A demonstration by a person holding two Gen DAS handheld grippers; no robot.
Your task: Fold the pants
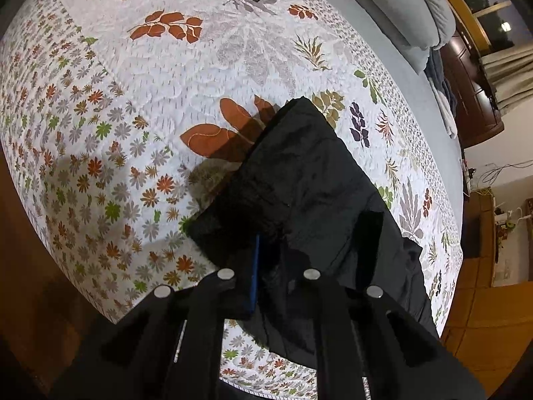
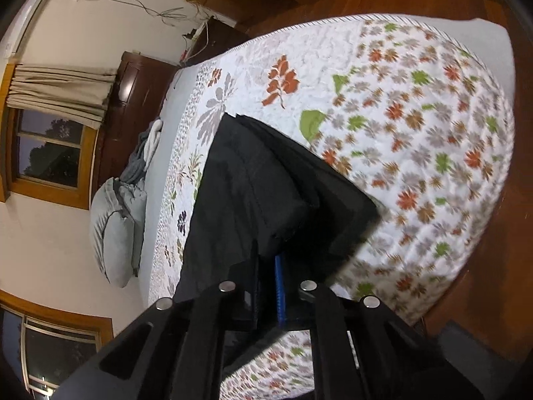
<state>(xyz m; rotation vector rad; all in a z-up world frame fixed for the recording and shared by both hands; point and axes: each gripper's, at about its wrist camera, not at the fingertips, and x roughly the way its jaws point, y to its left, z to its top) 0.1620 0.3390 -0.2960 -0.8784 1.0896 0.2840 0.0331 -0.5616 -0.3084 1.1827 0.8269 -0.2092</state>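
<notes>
Mid-fold: left gripper [image 1: 266, 286] and right gripper [image 2: 266, 286] both pinched on black pants [image 1: 299, 180] at lower centre, over floral quilt [image 1: 150, 83]. Probably needed lifting and carrying across together next.

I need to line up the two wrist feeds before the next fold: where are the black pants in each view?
Left wrist: the black pants fill the lower centre, running up from the left gripper, which is shut on them.
Right wrist: the pants sit centre, rising from the right gripper, also shut on them.
Shared landmark: the grey pillow at the bed's head.
</notes>
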